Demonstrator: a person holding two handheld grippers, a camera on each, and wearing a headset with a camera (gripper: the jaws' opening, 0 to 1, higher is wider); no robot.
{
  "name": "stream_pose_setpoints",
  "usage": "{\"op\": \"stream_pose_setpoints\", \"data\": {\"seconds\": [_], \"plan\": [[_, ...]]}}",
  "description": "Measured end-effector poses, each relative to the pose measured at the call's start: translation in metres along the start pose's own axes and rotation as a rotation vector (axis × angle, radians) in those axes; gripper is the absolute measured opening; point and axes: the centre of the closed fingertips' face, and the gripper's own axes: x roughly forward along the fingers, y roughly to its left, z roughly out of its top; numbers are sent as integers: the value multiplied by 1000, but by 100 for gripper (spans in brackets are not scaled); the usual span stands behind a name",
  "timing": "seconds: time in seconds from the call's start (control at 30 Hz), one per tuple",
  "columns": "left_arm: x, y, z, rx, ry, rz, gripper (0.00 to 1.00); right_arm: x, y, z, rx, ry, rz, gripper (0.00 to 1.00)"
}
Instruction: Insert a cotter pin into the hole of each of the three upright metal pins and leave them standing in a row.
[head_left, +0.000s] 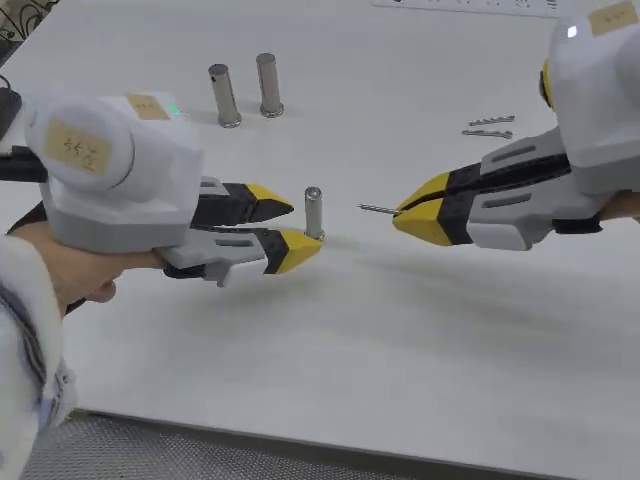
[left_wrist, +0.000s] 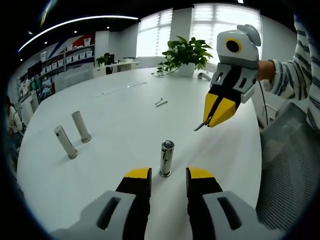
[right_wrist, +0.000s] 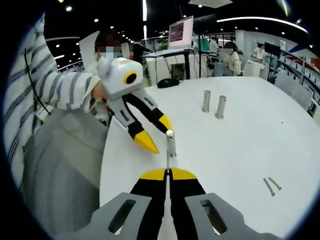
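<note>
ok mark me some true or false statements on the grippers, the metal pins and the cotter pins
1. The right gripper is shut on a cotter pin. True.
2. The left gripper is shut. False: its jaws stand open by the near metal pin.
3. The far-left metal pin lies flat. False: it stands upright.
4. Two spare cotter pins lie on the table. True.

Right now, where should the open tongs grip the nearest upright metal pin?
Grip the metal pin low on its round shaft, probably above the flared foot, coming level from where the left tongs sit; that leaves the top free for the cotter pin held opposite.
</note>
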Motion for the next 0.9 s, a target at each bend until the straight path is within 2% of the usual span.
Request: {"op": "stream_pose_setpoints", "data": {"seconds": [0.13, 0.43, 0.7, 0.9], "plan": [[6, 1, -4, 20, 21, -7, 24, 6, -8, -3, 9, 2, 2, 3], [13, 4, -3, 14, 5, 4, 18, 13, -8, -5, 20, 12, 4, 3], [16, 4, -1, 19, -1, 14, 15, 17, -3, -4, 27, 10, 9, 3], [16, 3, -1, 31, -2, 19, 8, 19, -1, -3, 33, 5, 9, 3]]}}
